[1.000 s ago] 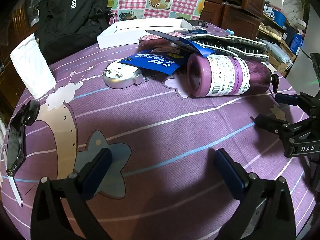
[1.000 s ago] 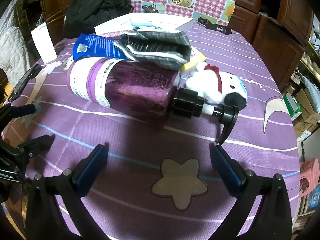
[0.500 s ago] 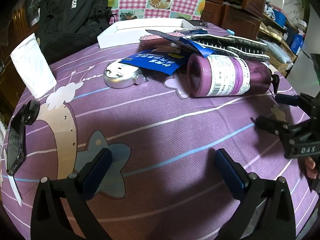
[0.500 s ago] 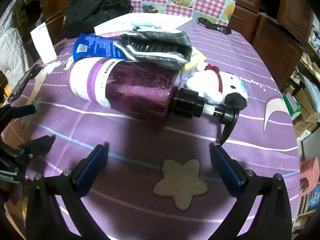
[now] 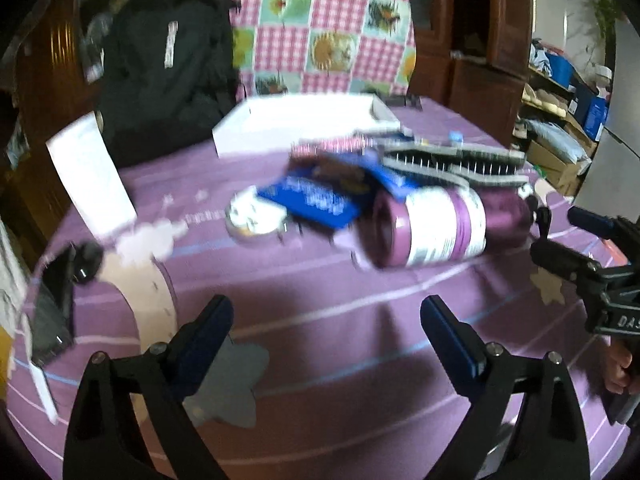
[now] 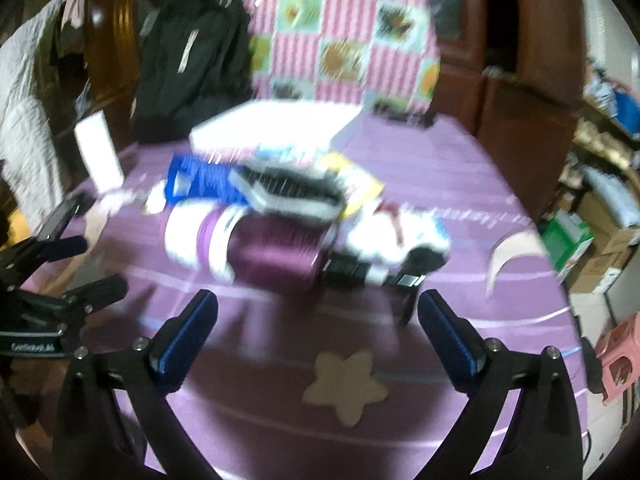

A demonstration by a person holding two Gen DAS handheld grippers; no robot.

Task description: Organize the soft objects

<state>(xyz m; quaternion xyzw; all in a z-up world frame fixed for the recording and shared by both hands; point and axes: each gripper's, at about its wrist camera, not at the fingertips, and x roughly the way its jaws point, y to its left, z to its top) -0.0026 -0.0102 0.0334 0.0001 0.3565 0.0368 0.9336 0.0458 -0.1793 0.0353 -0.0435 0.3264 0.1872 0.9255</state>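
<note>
With both the left gripper (image 5: 324, 334) and right gripper (image 6: 318, 330) gaping empty, the plush (image 6: 404, 236) at one o'clock lies touching the bottle (image 6: 256, 246), whose pump could snag a reaching finger.

Black claws (image 5: 324, 336), blue pads (image 6: 182, 344), silver screws.

The left gripper (image 5: 326, 334) is held tilted downward, its jaws spread wide after just closing slightly, with nothing between them. The right gripper (image 6: 318, 330) is angled downward too, jaws wide apart and empty. Both views are blurred.
</note>
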